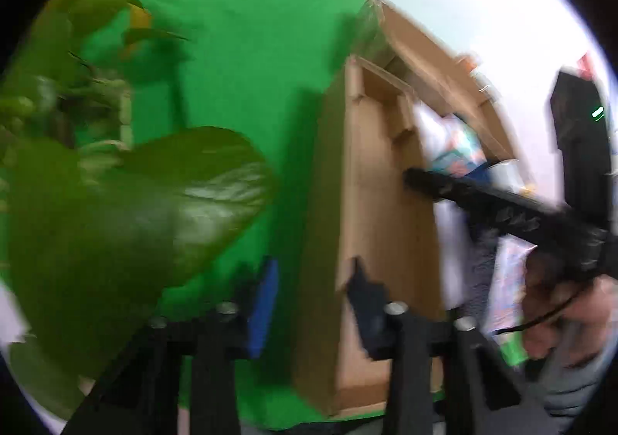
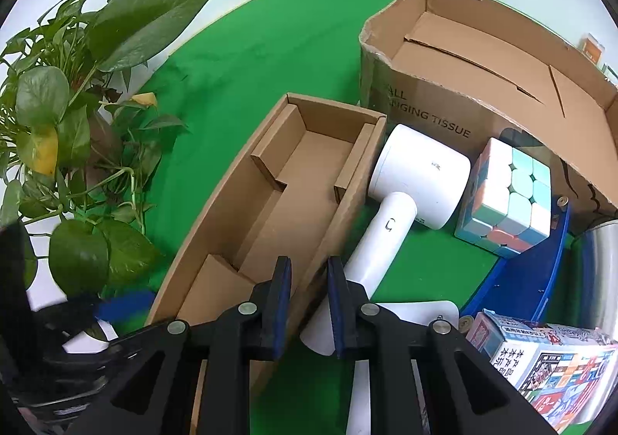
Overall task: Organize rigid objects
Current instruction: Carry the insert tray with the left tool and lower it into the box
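A: What's on the green-covered tabletop [image 2: 247, 60]?

B: Biggest is the open brown cardboard carton printed TISSUE [image 2: 425, 114], towards the far right edge. Just in front of it lies a long shallow brown cardboard box [image 2: 231, 195], empty, running from the near edge towards the middle.

A: And beside that?

B: A white plastic hair dryer [image 2: 417, 172] lies against the long box's right wall, and a pastel puzzle cube [image 2: 510, 199] sits right of the dryer's head.

A: The claws?

B: The right gripper [image 2: 309, 299] is pinched narrow on the long box's right wall. The left gripper [image 1: 314, 299], blurred, straddles the opposite wall with its jaws apart and green showing beside the blue pad
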`<state>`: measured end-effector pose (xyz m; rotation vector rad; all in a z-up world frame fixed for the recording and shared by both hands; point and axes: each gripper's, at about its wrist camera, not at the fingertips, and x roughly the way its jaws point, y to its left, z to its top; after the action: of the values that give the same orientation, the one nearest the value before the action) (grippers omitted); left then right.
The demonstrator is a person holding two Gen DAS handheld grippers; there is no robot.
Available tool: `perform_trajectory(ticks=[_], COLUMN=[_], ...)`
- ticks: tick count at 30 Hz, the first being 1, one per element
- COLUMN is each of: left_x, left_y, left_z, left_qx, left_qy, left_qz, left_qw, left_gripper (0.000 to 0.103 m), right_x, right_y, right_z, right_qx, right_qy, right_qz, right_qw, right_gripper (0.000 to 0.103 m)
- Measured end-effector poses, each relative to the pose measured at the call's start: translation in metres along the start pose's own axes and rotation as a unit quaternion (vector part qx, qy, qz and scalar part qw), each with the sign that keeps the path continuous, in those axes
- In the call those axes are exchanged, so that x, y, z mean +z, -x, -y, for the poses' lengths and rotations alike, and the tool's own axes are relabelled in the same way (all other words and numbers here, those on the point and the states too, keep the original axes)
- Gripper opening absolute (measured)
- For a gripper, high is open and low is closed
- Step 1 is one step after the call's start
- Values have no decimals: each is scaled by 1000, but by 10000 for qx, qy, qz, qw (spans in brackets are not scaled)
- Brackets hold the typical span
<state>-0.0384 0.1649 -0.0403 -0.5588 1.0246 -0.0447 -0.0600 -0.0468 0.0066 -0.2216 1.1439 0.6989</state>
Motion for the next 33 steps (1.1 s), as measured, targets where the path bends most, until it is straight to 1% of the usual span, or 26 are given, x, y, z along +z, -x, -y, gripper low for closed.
perform_trajectory(ticks=[1, 2, 3, 5, 7, 10, 13, 16, 18, 20, 21, 22, 24, 27, 28, 29, 33], left_x=[0, 0, -1, -1, 1, 3, 19, 42, 65, 94, 110, 116, 141, 166, 178, 184, 216], left_y=[0, 1, 0, -1, 8, 33, 46, 54, 50, 37, 33, 34, 26, 18, 10, 10, -11], left_z=[5, 14, 19, 32, 44, 60, 77, 94, 109, 125, 132, 135, 149, 168, 173, 178, 193], left_qx=[11, 236, 359, 372, 398, 448, 424, 375, 373, 364, 399, 423, 440, 425, 449, 442, 469], left_qy=[-126, -371, -544, -654, -733, -909, -1093, -1351, -1547, -1618, -1702, -1769, -1913, -2041, -2072, -2102, -2154], left_qz=[24, 67, 60, -8, 78, 425, 740, 1012, 1126, 1160, 1214, 1269, 1349, 1348, 1310, 1286, 1101], left_qw=[9999, 9990, 9979, 9972, 9965, 9939, 9903, 9849, 9808, 9793, 9771, 9751, 9712, 9687, 9685, 9681, 9692], left_gripper=[12, 11, 10, 10, 11, 11, 11, 11, 11, 11, 11, 11, 10, 10, 10, 10, 9], right_x=[0, -1, -1, -1, 0, 6, 18, 35, 51, 72, 84, 95, 115, 144, 156, 165, 205], right_y=[0, 1, 3, 9, 22, 50, 80, 111, 126, 138, 143, 147, 154, 164, 164, 164, 160], right_z=[0, 2, 4, 1, -2, -2, 2, 10, 19, 30, 41, 51, 70, 101, 114, 124, 166], right_qx=[31, 65, 134, 125, 155, 234, 248, 120, -2, -110, -152, -169, -195, -284, -302, -298, -231], right_qy=[-43, -89, -147, -146, -125, -127, -147, -108, -57, -44, -85, -149, -281, -397, -433, -475, -646], right_qz=[12, 21, 51, 211, 414, 804, 1200, 1591, 1738, 1825, 1850, 1859, 1891, 1934, 1902, 1858, 1760], right_qw=[10000, 9999, 9998, 9996, 9989, 9964, 9924, 9871, 9848, 9831, 9826, 9823, 9814, 9799, 9803, 9810, 9820], right_gripper=[16, 15, 15, 13, 13, 13, 13, 13, 13, 13, 13, 13, 12, 12, 12, 12, 12])
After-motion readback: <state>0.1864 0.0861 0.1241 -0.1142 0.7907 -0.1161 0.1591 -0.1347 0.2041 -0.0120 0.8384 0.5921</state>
